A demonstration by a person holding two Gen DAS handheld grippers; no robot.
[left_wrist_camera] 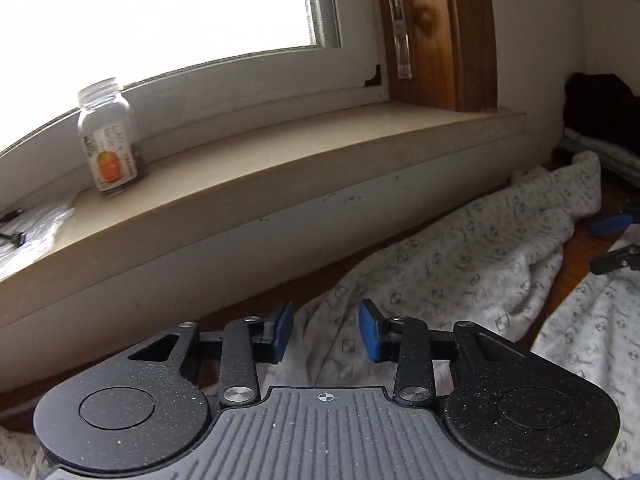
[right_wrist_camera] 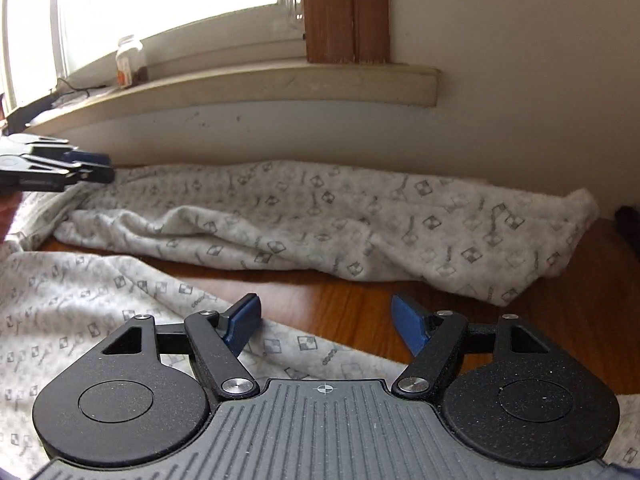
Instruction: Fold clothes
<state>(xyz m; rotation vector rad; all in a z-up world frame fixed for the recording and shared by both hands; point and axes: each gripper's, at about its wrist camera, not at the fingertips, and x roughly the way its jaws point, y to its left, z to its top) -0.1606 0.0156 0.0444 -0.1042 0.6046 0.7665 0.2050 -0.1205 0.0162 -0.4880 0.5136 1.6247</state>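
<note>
Right wrist view shows the right hand-held gripper (right_wrist_camera: 325, 326) open and empty over the near edge of the patterned white garment (right_wrist_camera: 320, 220), whose long axis runs crosswise ahead on the table (right_wrist_camera: 344, 296), while the left hand-held gripper (left_wrist_camera: 326, 330), also open, hovers over its left end.

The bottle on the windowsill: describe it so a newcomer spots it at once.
Start at the bright window, then drop to the beige windowsill below it. Near the sill's left end stands a clear bottle, upright and uncapped; its orange-fruit label sets it apart.
</note>
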